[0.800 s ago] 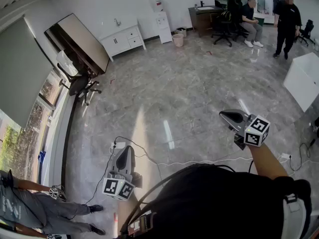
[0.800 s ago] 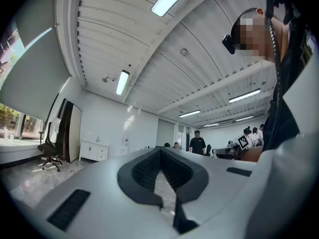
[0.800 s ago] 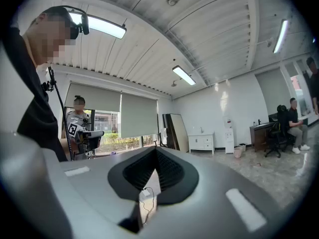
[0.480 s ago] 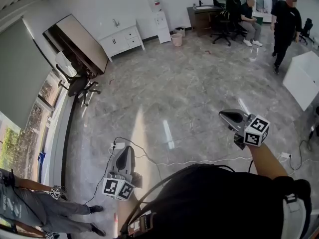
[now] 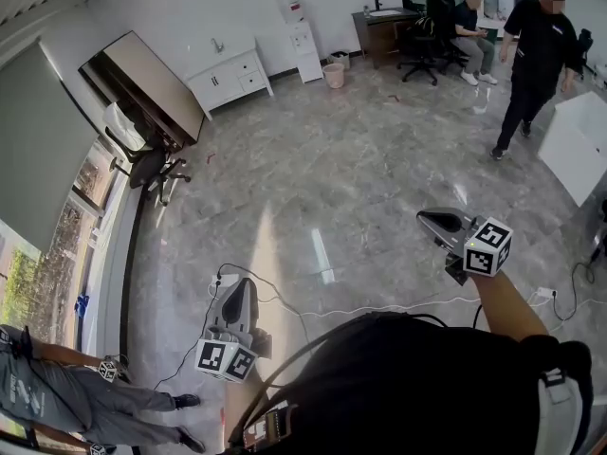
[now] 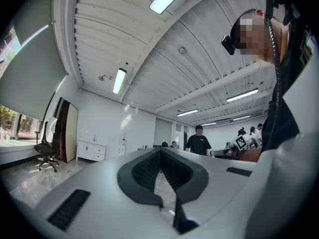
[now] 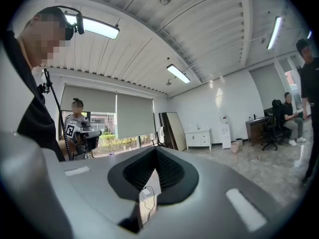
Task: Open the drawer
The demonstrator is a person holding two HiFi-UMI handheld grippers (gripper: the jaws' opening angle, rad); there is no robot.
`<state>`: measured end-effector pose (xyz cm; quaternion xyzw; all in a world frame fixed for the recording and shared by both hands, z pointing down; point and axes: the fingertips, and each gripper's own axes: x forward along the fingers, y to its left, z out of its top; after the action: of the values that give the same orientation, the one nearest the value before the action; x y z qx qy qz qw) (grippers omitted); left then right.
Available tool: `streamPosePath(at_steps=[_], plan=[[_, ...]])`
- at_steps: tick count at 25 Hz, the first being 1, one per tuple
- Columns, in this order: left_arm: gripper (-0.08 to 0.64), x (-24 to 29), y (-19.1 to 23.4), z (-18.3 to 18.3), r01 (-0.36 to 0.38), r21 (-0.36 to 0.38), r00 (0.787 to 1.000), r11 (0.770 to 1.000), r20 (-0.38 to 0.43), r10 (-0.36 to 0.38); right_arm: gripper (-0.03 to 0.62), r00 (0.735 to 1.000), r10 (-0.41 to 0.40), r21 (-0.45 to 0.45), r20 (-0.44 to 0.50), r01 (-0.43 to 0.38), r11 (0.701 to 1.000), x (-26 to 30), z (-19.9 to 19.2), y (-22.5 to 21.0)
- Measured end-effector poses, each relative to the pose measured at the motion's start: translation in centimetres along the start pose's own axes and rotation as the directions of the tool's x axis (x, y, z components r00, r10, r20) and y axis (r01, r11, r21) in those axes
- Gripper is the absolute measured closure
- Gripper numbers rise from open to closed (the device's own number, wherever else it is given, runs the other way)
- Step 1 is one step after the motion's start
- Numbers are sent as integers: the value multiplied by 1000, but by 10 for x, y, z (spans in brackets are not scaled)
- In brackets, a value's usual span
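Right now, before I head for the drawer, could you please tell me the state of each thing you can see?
left gripper: shut, empty.
right gripper: shut, empty.
white cabinet: drawers closed, far across the floor.
pink bin: upright.
desk chair by the window: no one in it.
person in black: standing, legs apart.
ceiling light: on.

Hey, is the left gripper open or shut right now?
Shut. In its own view, the jaw tips of the left gripper meet, and nothing is held between them.
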<state>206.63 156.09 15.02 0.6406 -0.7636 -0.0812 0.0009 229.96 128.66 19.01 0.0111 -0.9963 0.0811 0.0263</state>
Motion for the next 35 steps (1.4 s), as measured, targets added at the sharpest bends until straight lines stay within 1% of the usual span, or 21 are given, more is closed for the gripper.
streamPosePath(at_steps=[4, 7, 11, 12, 15, 16, 19, 23, 25, 29, 35], plan=[[563, 12, -4, 6, 6, 4, 1000, 1000, -6, -6, 595, 1000, -24, 56, 6, 23, 998, -5, 4, -17], [563, 23, -12, 7, 13, 5, 1000, 1000, -12, -13, 594, 999, -30, 74, 20, 29, 997, -12, 7, -28], [563, 58, -66, -10, 23, 13, 1000, 1000, -19, -22, 594, 999, -29, 69, 20, 28, 997, -58, -2, -70], [563, 60, -67, -11, 28, 13, 999, 1000, -20, -28, 594, 999, -32, 68, 19, 31, 997, -59, -2, -71], [563, 60, -54, -5, 48, 8, 998, 999, -27, -48, 594, 999, -46, 67, 12, 46, 997, -51, 2, -60], [563, 64, -57, -5, 54, 7, 998, 999, -29, -54, 594, 999, -49, 63, 8, 48, 997, -55, 2, -62], [563, 86, -84, -10, 73, 6, 997, 997, -34, -73, 594, 998, -57, 54, 2, 57, 997, -81, 4, -82], [563, 130, -146, -15, 103, 6, 994, 995, -34, -103, 594, 998, -57, 53, -4, 57, 997, -130, 11, -126], [563, 144, -167, -18, 118, 8, 992, 993, -38, -117, 594, 999, -52, 38, -14, 53, 998, -143, 14, -137], [563, 146, -185, -34, 131, 7, 990, 991, -44, -131, 594, 999, -38, 10, -20, 38, 999, -147, 6, -139], [563, 153, -211, -47, 128, 14, 990, 992, -63, -127, 594, 1000, -18, -2, 22, 19, 1000, -142, 10, -160]])
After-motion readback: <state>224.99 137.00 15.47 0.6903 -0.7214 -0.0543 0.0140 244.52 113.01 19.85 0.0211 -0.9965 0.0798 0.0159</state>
